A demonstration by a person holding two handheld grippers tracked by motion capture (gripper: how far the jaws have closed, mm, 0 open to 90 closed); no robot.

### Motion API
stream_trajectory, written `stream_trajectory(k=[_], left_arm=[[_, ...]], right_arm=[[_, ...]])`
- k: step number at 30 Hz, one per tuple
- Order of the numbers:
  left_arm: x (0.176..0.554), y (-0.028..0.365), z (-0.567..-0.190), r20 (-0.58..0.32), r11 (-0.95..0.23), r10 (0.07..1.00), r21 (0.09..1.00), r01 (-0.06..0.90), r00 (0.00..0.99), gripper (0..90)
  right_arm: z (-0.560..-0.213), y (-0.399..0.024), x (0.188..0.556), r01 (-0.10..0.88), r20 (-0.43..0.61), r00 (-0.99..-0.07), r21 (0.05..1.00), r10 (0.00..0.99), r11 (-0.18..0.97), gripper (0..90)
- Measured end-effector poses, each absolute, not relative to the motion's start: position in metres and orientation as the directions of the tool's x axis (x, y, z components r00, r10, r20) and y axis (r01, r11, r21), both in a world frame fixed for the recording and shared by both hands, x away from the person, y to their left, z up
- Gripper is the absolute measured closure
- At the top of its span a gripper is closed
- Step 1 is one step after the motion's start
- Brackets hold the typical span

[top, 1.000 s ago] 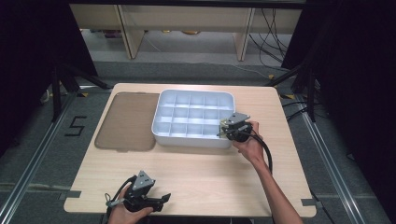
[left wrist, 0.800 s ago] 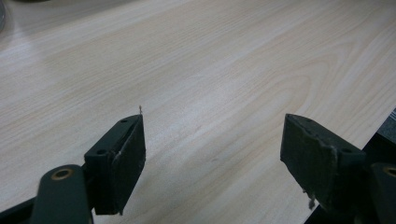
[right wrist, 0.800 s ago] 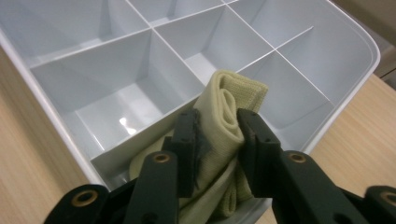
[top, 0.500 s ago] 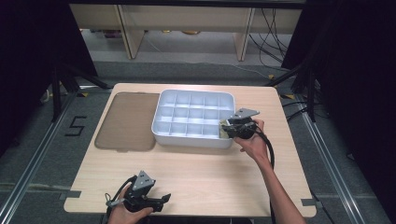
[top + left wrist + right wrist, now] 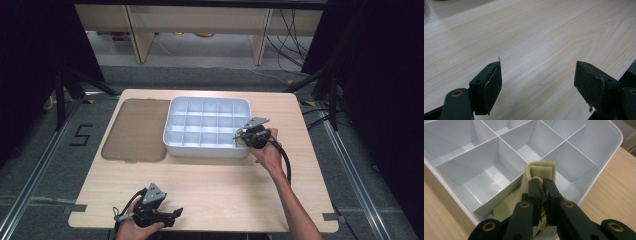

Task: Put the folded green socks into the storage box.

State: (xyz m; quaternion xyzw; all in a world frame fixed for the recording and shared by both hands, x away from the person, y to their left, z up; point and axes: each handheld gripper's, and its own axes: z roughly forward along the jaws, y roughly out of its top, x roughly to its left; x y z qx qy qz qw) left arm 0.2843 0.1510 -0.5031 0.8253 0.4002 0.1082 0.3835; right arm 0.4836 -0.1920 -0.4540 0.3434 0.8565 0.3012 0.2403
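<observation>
A light wooden table (image 5: pixel 215 185) stands on a grey floor (image 5: pixel 45 165). A black numeral 5 (image 5: pixel 80 135) is marked on the floor left of the table, beside a metal rail (image 5: pixel 35 180) that runs along it; another rail (image 5: pixel 360 180) runs along the right. Black curtains (image 5: pixel 30 55) close both sides. Behind the table stand pale wooden shelf legs (image 5: pixel 137 32), with black cables (image 5: pixel 292 30) hanging at the right.

The right gripper (image 5: pixel 541 185), jaws just closed nearly together, is held by an outstretched arm, while the left gripper (image 5: pixel 537 80) is kept wide-jawed.
</observation>
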Motion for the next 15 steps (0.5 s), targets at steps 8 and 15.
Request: stream_trajectory(k=[8, 15], left_arm=[[0.2828, 0.1484, -0.5037, -0.144, -0.355, 0.757, 0.729, 0.586, 0.638, 22.0], [0.2834, 0.149, -0.5035, -0.142, -0.356, 0.756, 0.729, 0.585, 0.638, 22.1]], right_arm=[[-0.4629, -0.1862, 0.4842, 0.481, -0.189, -0.659, 0.638, 0.728, 0.601, 85.8], [-0.4611, -0.1902, 0.4846, 0.482, -0.161, -0.657, 0.661, 0.736, 0.575, 85.1]])
